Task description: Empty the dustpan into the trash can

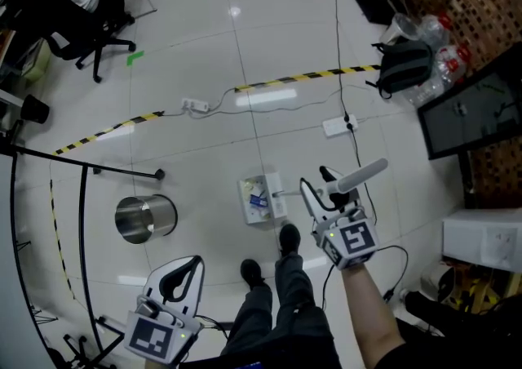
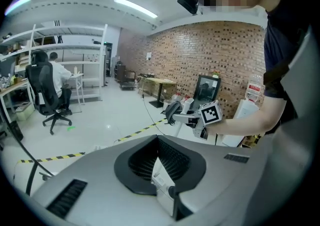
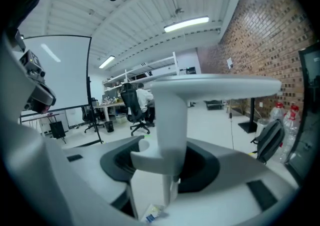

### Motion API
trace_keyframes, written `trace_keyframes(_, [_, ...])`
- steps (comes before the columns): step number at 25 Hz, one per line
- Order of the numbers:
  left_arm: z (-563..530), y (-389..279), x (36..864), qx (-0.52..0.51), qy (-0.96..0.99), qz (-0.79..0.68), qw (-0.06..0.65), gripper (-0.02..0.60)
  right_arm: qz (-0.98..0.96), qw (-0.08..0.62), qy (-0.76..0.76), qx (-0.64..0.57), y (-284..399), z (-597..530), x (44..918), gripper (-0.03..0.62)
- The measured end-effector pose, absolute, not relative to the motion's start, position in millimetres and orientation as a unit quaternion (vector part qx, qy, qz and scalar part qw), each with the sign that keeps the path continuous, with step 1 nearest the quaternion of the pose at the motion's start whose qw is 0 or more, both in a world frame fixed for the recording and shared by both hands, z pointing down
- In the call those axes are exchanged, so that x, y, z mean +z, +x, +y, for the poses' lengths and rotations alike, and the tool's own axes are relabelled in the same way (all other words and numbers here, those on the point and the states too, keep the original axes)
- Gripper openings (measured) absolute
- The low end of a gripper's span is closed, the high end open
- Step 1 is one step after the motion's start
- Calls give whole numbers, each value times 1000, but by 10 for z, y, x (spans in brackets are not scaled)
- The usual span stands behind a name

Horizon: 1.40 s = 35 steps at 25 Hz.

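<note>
The dustpan [image 1: 263, 198], a pale, boxy plastic pan with blue and white scraps in it, is seen low over the glossy white tiled floor [image 1: 245, 98], just ahead of the person's dark shoes [image 1: 287, 238]. Whether it rests on the tiles or hangs just above them cannot be told. Its long handle [image 1: 361, 175], a smooth light-grey post ending in a rounded crossbar grip, rises from the pan and leans toward the right side. The post is pinched between the dark ribbed pads of the right tongs [image 1: 316, 196].

The trash can [image 1: 145, 218], a shiny metal cylinder with a dark open mouth, is set well apart to the left of the pan. The load must therefore be carried leftward across the floor and tipped over that rim, it is judged.

The left tongs [image 1: 189, 271] are held nearer the can, pressed together with nothing between them. A yellow-and-black tape line [image 1: 302, 77] is laid across the floor beyond both.
</note>
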State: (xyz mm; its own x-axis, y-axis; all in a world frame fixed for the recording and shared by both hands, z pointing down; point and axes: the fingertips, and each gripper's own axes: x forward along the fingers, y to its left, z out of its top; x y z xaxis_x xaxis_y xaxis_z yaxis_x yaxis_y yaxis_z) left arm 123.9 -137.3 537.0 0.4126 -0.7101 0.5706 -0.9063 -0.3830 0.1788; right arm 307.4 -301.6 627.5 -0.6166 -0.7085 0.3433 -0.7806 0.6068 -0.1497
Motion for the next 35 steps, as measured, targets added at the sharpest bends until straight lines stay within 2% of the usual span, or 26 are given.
trace_keyframes(8, [-1370,1083,5247,182,800,-522,234,-9,-898,132,402,121,3047,-3037,5867,210])
trace_keyframes(16, [-1389,856,4823,144,795,-549,214,-9,-917,114,367,104,2941,-2958,5038,209])
trace_keyframes(26, [-1060,113,3929,82,766,-615,165,-9,-955,79,283,33,2163,-2710,3643,208])
trace_keyframes(35, [-296,-635,3419,46,718,-684,122,-9,-976,67,201,-39,1279,-2419,2874,207])
